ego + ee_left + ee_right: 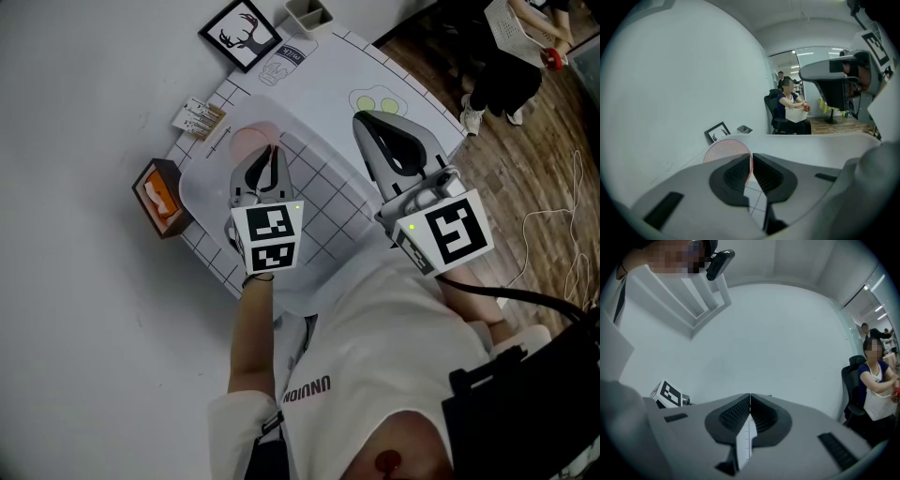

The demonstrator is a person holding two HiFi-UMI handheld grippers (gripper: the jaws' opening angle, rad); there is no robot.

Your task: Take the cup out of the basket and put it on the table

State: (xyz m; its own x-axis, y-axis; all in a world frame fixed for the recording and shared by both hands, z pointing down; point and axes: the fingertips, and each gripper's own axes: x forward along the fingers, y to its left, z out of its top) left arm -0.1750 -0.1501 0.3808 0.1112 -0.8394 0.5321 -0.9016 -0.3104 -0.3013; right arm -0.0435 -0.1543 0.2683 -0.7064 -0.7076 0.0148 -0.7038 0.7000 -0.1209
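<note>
**Operator:** What was my left hand-held gripper (270, 155) doing?

**Coach:** Its jaws were pinched on the thin rim of the pink cup (249, 141). Your left gripper view showed the pink wall squeezed between them. Your right hand-held gripper (366, 122) had its jaws together on nothing, and it hung above the right side of the basket (199, 202) in the head view.

**Operator:** And where was the cup?

**Coach:** It sat in the basket's upper-left corner in the head view, close to the wall. I couldn't tell whether its base had left the basket floor.

**Operator:** How should I have done the lift?

**Coach:** I judged that a cup held by the rim can swing. You wanted a slow, straight rise until the base cleared the basket wall. From there you'd have carried it to the bare worktop (323, 70) at the upper right and set it down upright before parting the jaws. If the light basket had dragged along, your right hand-held gripper could have steadied it.
</note>
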